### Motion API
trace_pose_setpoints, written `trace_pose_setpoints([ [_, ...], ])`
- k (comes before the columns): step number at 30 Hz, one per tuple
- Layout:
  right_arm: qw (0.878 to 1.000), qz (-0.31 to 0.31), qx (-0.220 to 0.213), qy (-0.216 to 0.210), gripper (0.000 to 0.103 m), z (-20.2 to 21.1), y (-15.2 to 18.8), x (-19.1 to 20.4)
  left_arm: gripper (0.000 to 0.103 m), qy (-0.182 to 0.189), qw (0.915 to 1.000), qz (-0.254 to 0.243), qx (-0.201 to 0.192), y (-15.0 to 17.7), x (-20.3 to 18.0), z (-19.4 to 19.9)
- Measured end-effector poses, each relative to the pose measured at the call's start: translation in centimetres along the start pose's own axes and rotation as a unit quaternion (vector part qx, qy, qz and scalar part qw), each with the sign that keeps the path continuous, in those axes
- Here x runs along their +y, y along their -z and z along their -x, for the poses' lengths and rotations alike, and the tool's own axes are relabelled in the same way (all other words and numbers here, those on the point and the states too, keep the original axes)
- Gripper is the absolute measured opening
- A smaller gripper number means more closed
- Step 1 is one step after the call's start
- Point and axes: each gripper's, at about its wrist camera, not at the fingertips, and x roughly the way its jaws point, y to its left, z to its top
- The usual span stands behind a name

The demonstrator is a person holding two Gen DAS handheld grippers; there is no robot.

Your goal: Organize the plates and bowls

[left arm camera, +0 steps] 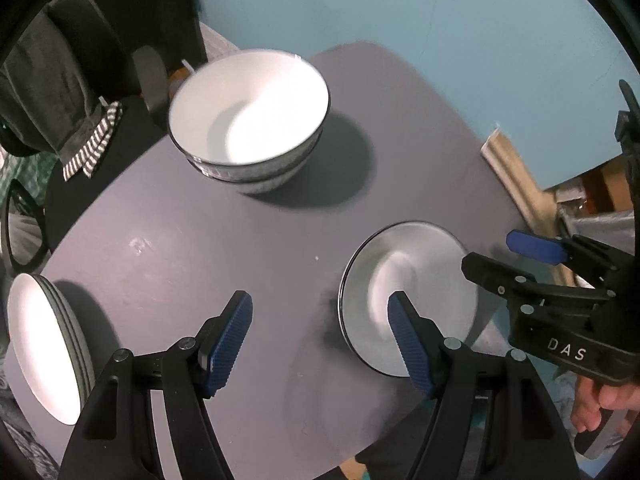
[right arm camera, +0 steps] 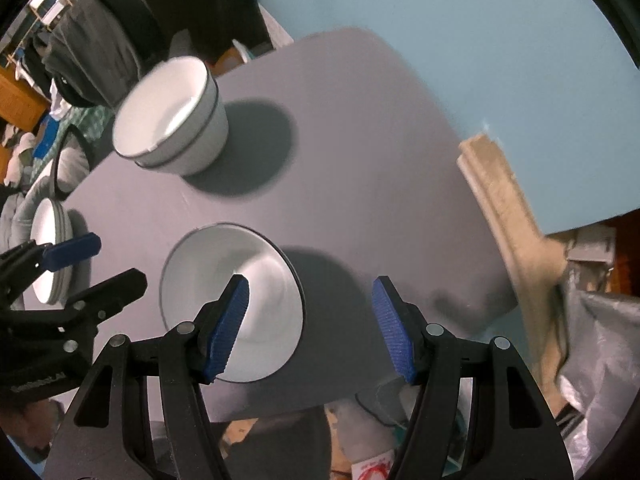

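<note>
ribbed blue pads on both claws [left arm camera: 320,340] [right arm camera: 310,328] gape apart, empty — glossy round plate [left arm camera: 408,296] below.

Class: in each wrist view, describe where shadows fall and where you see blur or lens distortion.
Left wrist view: stacked bowls cast a dark shadow rightward on the grey table, whose edges bow. Right wrist view: the single plate also shadows rightward; the bowls' rim looks smeared.
</note>
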Motion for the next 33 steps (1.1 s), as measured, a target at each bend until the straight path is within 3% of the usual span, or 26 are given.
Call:
trace_pose_setpoints([
  [17,1.0,-0.001,0.03,-0.005,0.063,-3.6,1.1,-0.7,0.072,-0.006,0.9992,-0.002,0.04,0.5,-0.2,-4.7],
  [23,0.999,-0.002,0.045,-0.013,0.046,-4.3,1.3,-1.0,0.07,0.0,0.9989,0.007,0.045,0.4,0.1,-5.3],
  [33,0.998,-0.004,0.057,-0.024,0.03,-4.9,1.5,-1.6,0.049,0.008,0.9974,0.023,0.068,0.1,0.7,-6.5],
])
